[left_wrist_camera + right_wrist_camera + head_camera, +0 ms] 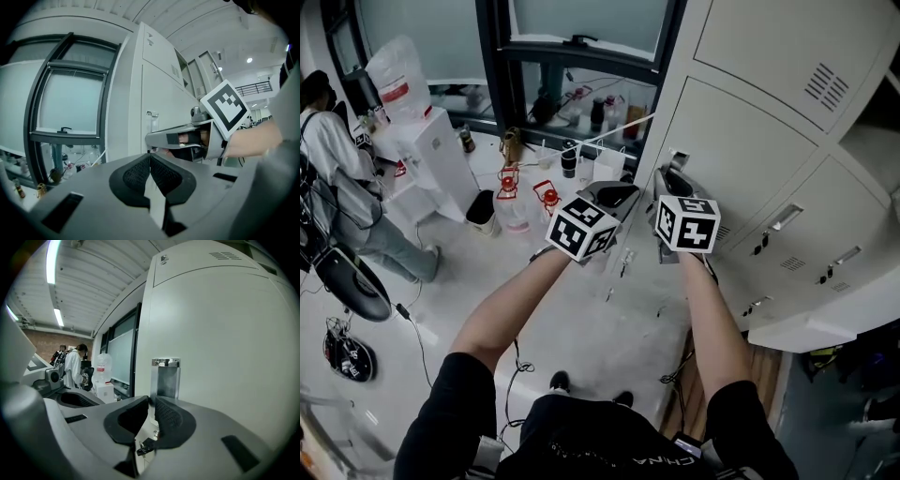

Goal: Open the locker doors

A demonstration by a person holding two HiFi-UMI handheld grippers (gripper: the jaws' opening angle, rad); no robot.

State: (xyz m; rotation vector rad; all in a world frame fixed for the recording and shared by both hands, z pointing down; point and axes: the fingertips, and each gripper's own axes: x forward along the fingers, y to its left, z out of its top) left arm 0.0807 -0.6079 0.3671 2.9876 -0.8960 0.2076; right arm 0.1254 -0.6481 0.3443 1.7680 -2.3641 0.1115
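Grey metal lockers (pixel 741 159) fill the right of the head view, their doors flush. A chrome handle (pixel 678 159) sits at the left edge of the middle door. My right gripper (pixel 668 172) is shut. In the right gripper view its tips (pixel 152 399) are level with the lower end of the handle (pixel 165 378); I cannot tell whether they touch it. My left gripper (pixel 623 192) hangs just left of it, away from the locker. It (pixel 150 157) is shut with nothing between its pads and looks past the right gripper (pixel 187 138) at the handle (pixel 152 122).
More locker handles (pixel 786 217) lie to the right, and a white panel (pixel 811 328) juts out low on the right. A key (pixel 143 445) hangs below the handle. A person (pixel 337 159) stands far left by a water dispenser (pixel 422 141). Red items (pixel 546 197) and cables lie on the floor.
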